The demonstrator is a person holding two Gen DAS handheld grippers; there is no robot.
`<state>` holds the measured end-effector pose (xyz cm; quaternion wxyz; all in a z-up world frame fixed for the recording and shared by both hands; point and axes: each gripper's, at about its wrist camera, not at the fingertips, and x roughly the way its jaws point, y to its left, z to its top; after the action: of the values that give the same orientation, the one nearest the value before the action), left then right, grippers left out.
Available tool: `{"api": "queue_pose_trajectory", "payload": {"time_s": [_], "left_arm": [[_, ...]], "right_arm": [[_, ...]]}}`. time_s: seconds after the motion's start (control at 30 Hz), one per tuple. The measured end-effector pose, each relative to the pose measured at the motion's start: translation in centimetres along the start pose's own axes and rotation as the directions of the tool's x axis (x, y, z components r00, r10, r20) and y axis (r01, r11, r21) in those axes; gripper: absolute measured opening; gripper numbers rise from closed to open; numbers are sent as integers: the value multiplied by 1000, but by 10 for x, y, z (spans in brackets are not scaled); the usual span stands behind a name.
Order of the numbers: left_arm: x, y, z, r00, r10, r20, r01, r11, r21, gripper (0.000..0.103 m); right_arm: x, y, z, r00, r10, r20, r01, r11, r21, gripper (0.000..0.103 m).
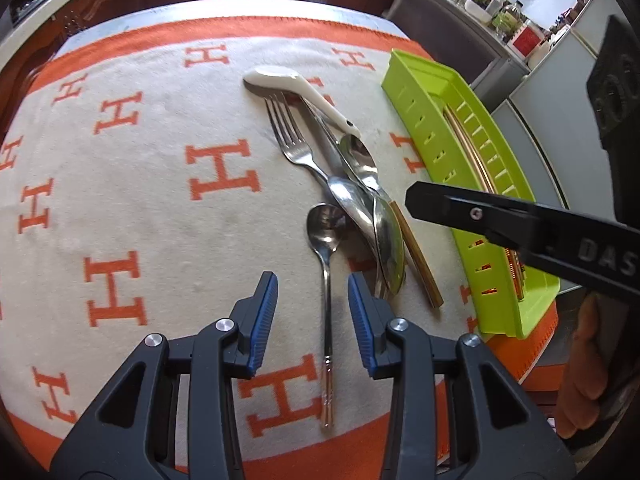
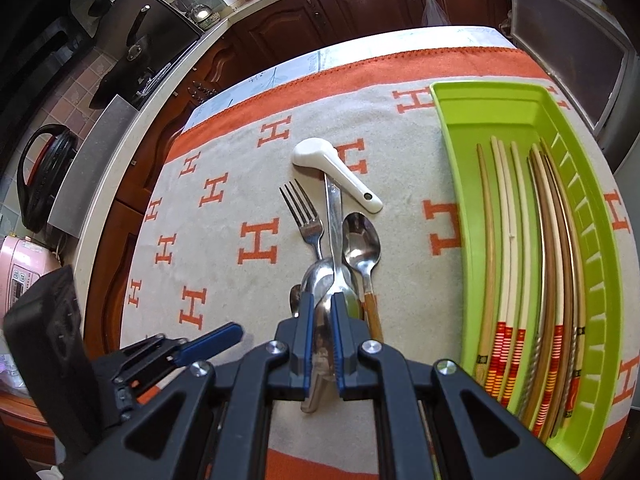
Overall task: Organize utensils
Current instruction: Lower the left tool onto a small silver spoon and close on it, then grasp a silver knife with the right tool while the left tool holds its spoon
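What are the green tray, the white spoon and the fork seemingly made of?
Green tray: likely plastic, a uniform lime colour with moulded slots. White spoon: probably ceramic, perhaps melamine; glossy and thick. Fork: polished metal, likely stainless steel, silvery with mirror-like glints.

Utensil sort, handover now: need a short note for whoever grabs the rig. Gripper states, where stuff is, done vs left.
Left gripper: open, straddling the handle of the lone steel spoon on the cloth, not closed on it.
Right gripper: shut on large steel spoon at the near end of the pile, low over the cloth.
Pile beside the green tray: fork, wooden-handled spoon, white ceramic spoon and another steel piece, overlapping.
Done: chopsticks lie in the tray.
Left: every spoon and the fork are outside the tray.
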<state>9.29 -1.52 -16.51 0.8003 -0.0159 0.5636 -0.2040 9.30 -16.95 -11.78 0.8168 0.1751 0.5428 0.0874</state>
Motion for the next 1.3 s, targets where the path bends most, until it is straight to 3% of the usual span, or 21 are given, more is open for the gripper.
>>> {"api": "queue_pose_trajectory", "payload": {"time_s": [0.23,0.27,0.3,0.37,0.43,0.5,0.57,0.7,1.07,1.3], "left_arm": [[12,-17,0,996,89,16,-90,995,54,34],[12,-20,-1,994,110,22,-111,991,68,31],[13,-23,-2,988,153,32,-156,984,89,21],[12,-22,-5,980,193,50,-198,975,100,10],[8,-11,-4,985,167,46,-169,984,57,1],[4,4,-3,992,116,39,-116,993,-7,0],[0,15,-4,992,114,47,-112,993,-43,0],[-10,36,-7,994,89,56,-82,990,-114,0],[-39,65,-12,992,63,112,-40,980,-193,0],[-40,74,-14,993,47,112,-21,976,-219,0]], "right_arm": [[-8,-6,-5,1000,20,12,-21,1000,15,8],[-9,-7,-6,1000,23,13,-23,1000,17,8],[-10,-8,-6,1000,25,14,-25,999,20,8],[-11,-9,-8,999,30,15,-30,999,22,8],[-12,-10,-9,999,34,15,-35,999,22,8],[-12,-10,-11,999,37,15,-37,999,19,8],[-11,-10,-13,999,38,10,-38,999,18,8],[-8,-7,-15,1000,25,13,-25,1000,0,32],[12,-5,22,1000,10,12,-11,1000,30,32],[37,8,39,996,-84,-38,84,996,14,30]]}}
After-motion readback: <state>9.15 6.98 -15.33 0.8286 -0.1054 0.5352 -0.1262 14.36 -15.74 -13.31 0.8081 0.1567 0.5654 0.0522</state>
